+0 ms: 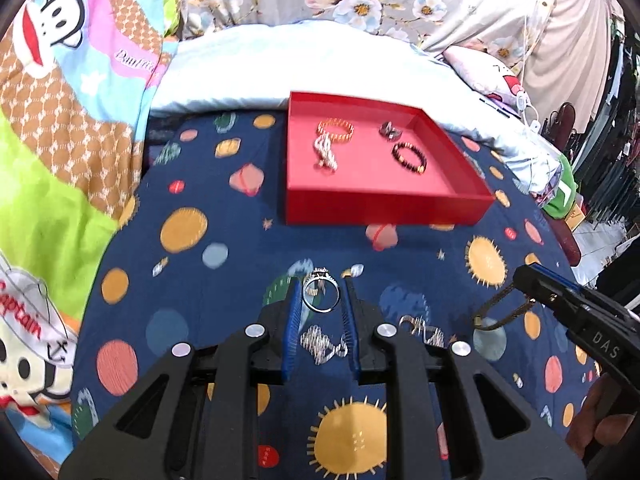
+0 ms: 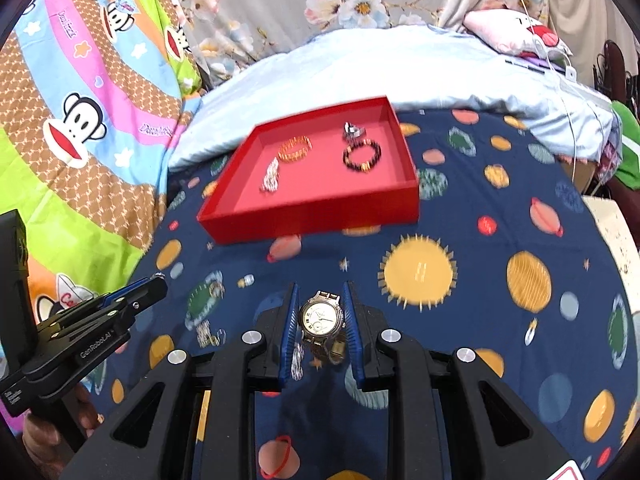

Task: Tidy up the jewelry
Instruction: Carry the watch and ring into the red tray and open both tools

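With four pieces already in the red tray [image 1: 384, 208] at upper centre, we hold a ring [image 1: 321, 295] in the left gripper [image 1: 321, 300] and a watch [image 2: 322, 318] in the right gripper [image 2: 321, 312], while small chains [image 1: 322, 346] remain on the bedspread [image 1: 200, 280] at lower centre.

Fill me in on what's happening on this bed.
A person with a handheld gripper in each hand is sorting jewelry into a red tray on the planet-print bedspread. The left gripper is closed on a silver ring, and the right gripper is closed on a wristwatch. The tray already holds an orange bracelet, a dark beaded bracelet, a silvery chain and a small silver piece. A few silver pieces still lie on the bedspread.
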{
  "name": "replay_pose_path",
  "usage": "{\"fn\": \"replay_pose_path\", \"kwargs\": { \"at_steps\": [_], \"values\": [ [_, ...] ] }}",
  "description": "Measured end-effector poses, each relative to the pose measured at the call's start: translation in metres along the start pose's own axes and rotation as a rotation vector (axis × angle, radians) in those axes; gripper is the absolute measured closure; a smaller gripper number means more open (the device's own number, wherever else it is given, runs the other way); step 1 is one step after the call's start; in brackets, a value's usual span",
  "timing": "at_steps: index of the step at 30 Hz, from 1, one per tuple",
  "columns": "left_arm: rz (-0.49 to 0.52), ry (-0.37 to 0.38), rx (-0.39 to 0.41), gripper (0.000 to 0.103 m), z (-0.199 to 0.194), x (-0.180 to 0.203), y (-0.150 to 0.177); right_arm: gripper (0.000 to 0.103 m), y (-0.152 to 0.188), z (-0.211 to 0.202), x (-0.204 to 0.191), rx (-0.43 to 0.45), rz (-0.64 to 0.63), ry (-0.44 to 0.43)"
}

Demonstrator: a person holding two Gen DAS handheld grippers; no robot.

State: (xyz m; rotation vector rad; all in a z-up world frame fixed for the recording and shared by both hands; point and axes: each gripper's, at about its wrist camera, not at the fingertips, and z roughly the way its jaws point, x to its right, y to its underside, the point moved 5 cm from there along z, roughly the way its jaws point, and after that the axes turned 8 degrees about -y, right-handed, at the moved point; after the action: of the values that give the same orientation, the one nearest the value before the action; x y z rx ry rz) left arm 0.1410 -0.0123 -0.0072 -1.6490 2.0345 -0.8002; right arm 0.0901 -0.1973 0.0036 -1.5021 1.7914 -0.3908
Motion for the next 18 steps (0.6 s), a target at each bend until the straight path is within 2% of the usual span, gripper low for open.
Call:
{"fn": "replay_pose_path", "kwargs": {
  "at_steps": [4, 12, 18],
  "values": [
    [0.007, 0.012, 0.037, 0.084, -0.002, 0.003, -0.024, 0.082, -0.028, -0.004, -0.002, 0.038, -0.039, 0.0],
    [0.026, 0.023, 0.117, 0.084, 0.011, 0.016, -0.092, 0.082, -0.101, 0.007, -0.004, 0.113, -0.088, -0.018],
    [0.032, 0.025, 0.156, 0.084, 0.027, 0.028, -0.131, 0.082, -0.136, 0.029, -0.003, 0.122, -0.095, -0.033]
  ]
}}
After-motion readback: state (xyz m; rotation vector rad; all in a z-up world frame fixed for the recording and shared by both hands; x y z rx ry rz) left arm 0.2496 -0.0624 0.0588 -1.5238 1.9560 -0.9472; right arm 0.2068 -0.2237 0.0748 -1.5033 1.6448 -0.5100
